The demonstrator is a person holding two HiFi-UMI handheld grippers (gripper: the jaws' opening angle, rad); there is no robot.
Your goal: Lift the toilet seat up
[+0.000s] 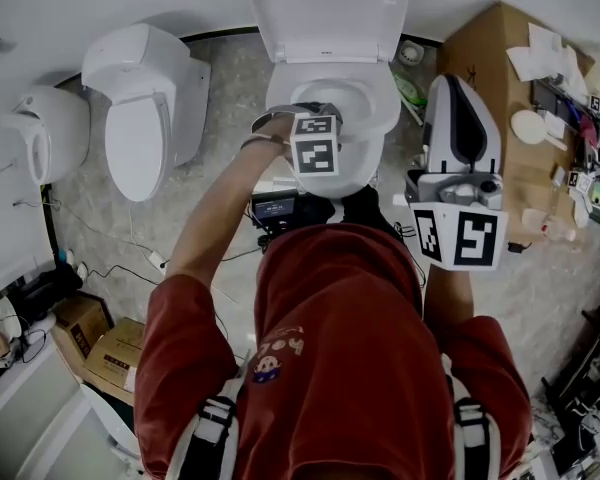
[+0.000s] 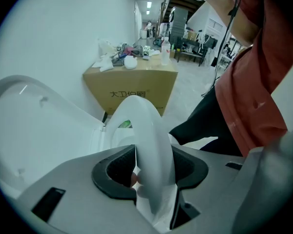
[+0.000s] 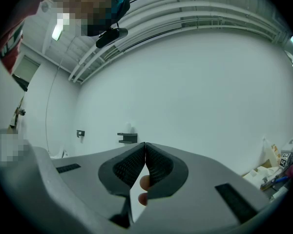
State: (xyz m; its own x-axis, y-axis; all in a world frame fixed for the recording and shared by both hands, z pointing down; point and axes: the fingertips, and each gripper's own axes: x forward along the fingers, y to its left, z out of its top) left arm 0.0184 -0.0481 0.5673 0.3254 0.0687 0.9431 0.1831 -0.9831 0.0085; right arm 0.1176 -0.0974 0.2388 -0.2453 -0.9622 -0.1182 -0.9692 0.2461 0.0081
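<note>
White moulded plastic: the toilet seat (image 2: pixel 147 130) sits on the toilet at twelve o'clock in the head view, its lid (image 1: pixel 330 13) already upright behind it. The left gripper (image 2: pixel 154 177) is clamped on the seat's front rim, at six o'clock of the ring, its pads pressing both faces. The right gripper (image 3: pixel 145 152), at three o'clock, has its jaws together on nothing and faces a bare wall. The seat looks stiff, light and glossy, so probably slippery. The front rim, farthest from the hinge, seems the sensible place to hold. A cardboard box (image 2: pixel 132 89) at twelve o'clock in the left gripper view carries printed Chinese characters, too blurred to read surely.
</note>
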